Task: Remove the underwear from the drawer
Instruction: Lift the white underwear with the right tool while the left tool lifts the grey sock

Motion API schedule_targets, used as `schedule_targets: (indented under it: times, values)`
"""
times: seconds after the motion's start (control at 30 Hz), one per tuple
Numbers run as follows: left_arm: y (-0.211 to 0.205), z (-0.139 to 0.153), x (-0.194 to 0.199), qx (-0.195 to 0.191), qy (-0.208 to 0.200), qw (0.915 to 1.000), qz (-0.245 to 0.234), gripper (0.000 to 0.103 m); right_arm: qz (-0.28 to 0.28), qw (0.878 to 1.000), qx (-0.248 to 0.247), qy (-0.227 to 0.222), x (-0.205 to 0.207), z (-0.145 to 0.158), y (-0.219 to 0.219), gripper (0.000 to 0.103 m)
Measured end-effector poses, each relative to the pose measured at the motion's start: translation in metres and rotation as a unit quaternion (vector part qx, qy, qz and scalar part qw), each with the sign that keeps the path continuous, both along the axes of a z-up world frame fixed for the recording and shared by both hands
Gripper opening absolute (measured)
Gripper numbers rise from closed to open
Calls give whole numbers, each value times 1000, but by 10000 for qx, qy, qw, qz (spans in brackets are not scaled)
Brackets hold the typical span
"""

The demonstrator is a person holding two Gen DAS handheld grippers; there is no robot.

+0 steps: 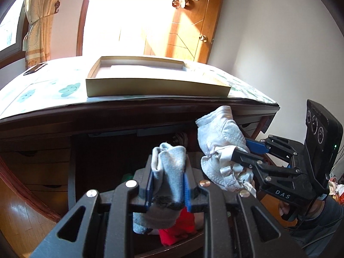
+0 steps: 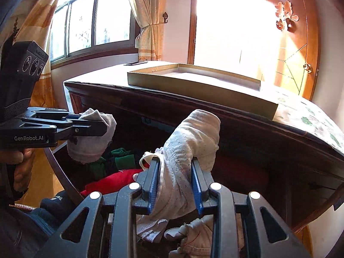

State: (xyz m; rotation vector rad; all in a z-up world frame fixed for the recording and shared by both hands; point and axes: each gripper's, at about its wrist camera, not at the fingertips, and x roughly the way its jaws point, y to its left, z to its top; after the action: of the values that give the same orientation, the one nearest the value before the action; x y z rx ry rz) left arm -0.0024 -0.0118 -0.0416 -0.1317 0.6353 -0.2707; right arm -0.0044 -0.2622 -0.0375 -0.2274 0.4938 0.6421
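Overhanging the open drawer (image 2: 215,161), the desk's front edge (image 2: 236,116) leaves free air above the clothes. Below that edge, the right gripper (image 2: 175,185) clamps white patterned underwear (image 2: 189,137), and beside it the left gripper (image 1: 167,182) pinches a grey garment (image 1: 169,161).

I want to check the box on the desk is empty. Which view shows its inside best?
The left wrist view: it looks down into the box, showing its pale floor. The right wrist view sees the box side-on, mostly its outer wall.
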Motion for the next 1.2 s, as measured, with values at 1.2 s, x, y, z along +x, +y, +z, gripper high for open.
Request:
schedule_targets:
  times: [1.2]
  values:
    - [-8,35,-26,81,-1254,9919,185,21,-11,9829,139,-1838,-45,36,-1,30]
